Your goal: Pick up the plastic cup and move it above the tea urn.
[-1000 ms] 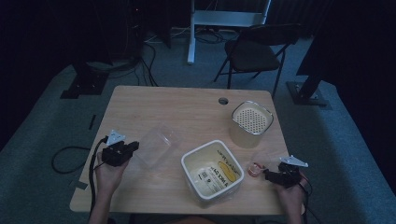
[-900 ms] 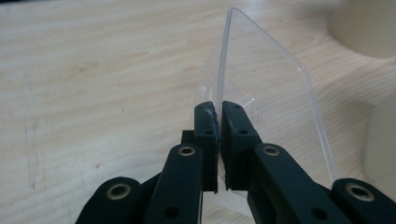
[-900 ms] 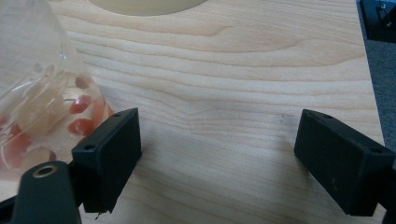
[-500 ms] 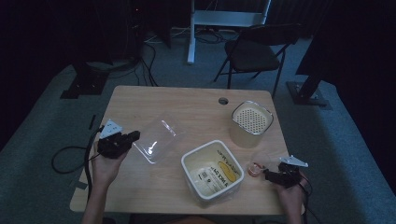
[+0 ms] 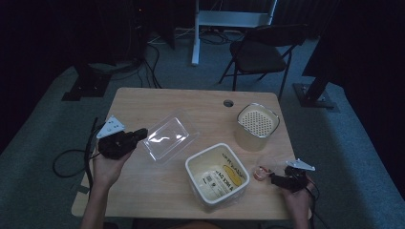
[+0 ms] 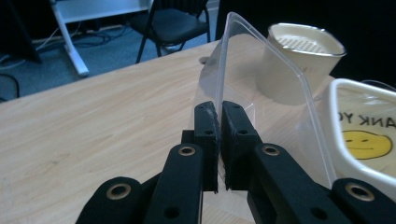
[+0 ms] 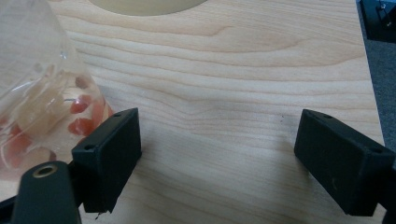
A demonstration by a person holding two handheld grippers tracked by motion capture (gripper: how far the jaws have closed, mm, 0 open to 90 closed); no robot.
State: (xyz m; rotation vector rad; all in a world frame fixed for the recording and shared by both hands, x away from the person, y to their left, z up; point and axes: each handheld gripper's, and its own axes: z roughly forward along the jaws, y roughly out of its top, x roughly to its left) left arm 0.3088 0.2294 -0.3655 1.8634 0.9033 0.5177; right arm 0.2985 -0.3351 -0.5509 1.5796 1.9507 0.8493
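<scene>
Clear lid (image 5: 168,139) hanging clamped in left tool (image 5: 139,134), tub (image 5: 217,175) lying to its right; right tool (image 5: 273,177) gaping, idle.

Dim studio or lab room around me: grey carpet floor (image 5: 43,129), black curtains, stand bases with cables (image 5: 88,86), folding chair (image 5: 260,50), white frame leg (image 5: 195,33), my plain wooden table (image 5: 200,102).

- The high view looks forward and down on the whole tabletop (image 5: 191,102) from above
- The left claw (image 6: 218,116) view looks close along its jaws, sharing the perforated-top canister (image 6: 303,60) (image 5: 257,126)
- The right claw (image 7: 219,149) view faces down, very near the wood
</scene>
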